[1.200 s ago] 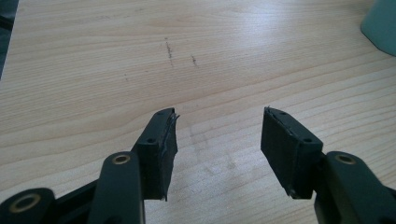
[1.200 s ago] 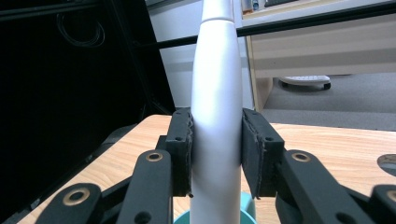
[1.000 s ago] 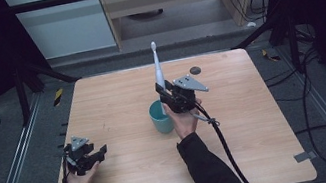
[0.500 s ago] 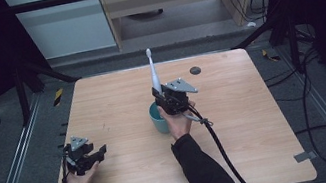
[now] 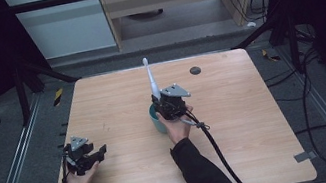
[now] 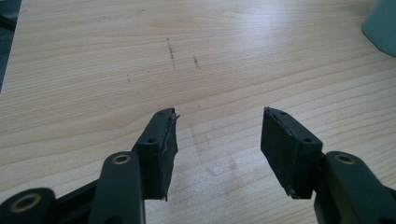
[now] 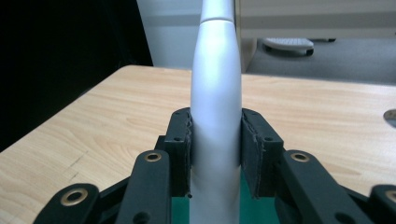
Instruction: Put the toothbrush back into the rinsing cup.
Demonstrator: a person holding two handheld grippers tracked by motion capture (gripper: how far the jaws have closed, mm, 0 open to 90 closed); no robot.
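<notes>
The right gripper [image 5: 169, 104] clamps the slim white plastic electric toothbrush [image 5: 152, 81], upright over the teal round cup [image 5: 155, 118] at table centre. Best lower it straight, keeping clear of the rim. At seven o'clock, the left gripper [image 5: 87, 154] rests spread, empty.

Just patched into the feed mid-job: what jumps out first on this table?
The right gripper, mid-table, stands out: its fingers are shut on a tall white toothbrush standing upright directly above a teal cup. The left gripper rests open at the wooden table's near left corner, holding nothing.
</notes>
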